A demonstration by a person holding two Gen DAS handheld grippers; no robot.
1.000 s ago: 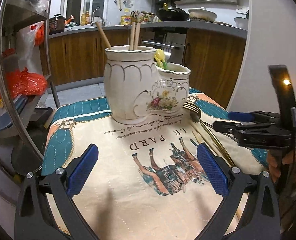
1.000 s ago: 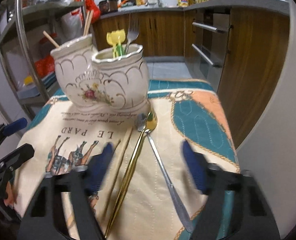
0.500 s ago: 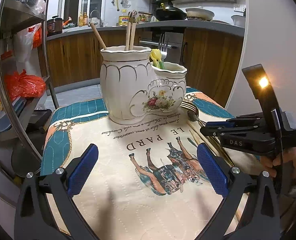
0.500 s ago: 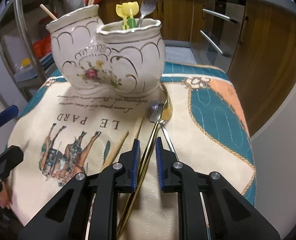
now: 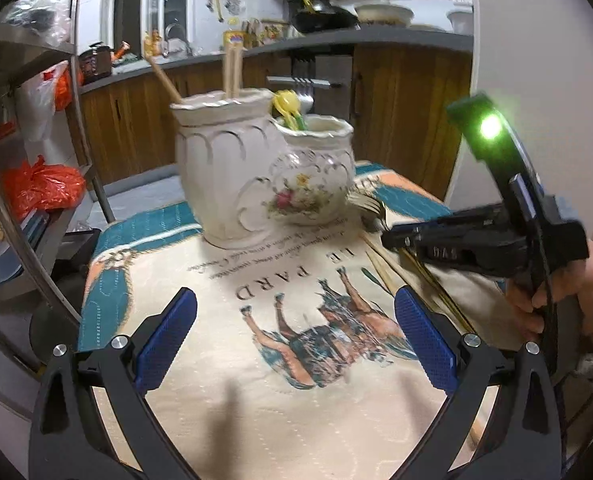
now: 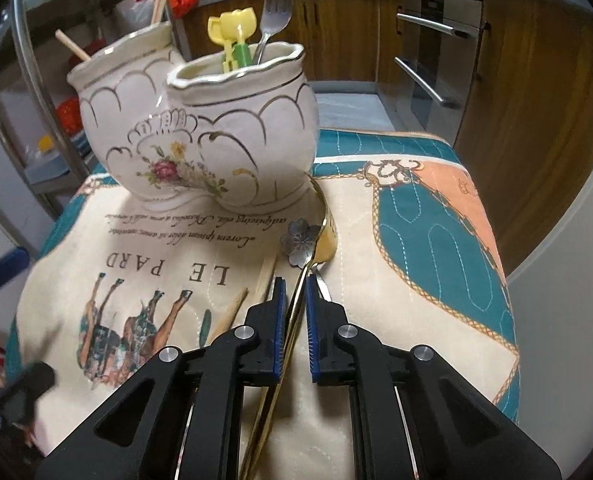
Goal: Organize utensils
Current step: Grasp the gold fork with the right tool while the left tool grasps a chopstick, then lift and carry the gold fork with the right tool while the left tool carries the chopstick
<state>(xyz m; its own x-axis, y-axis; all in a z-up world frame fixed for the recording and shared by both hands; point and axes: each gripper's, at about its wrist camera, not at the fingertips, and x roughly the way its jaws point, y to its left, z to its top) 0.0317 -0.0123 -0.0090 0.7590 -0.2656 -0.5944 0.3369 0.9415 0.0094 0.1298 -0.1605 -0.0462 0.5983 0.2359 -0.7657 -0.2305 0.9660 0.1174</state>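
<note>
A white ceramic double utensil holder (image 6: 200, 132) stands at the far side of the mat; it also shows in the left wrist view (image 5: 256, 176). Its taller pot holds wooden chopsticks (image 5: 230, 68); the lower pot holds a steel fork (image 6: 274, 12) and yellow plastic picks (image 6: 232, 36). A gold spoon (image 6: 320, 240) lies on the mat with a silver flower-handled utensil (image 6: 298, 240) beside it. My right gripper (image 6: 294, 292) has its jaws closed around the gold spoon's handle. My left gripper (image 5: 296, 320) is open and empty above the mat.
Loose wooden chopsticks (image 6: 252, 296) lie left of the gold spoon. The printed mat (image 6: 416, 240) covers a small table with edges on all sides. A metal rack (image 5: 28, 160) with orange bags stands on the left. Kitchen cabinets (image 6: 516, 80) are behind.
My right gripper moved forward and down over the gold spoon and closed from wide open to a narrow grip on its handle. The left gripper stayed open and shifted only slightly.
</note>
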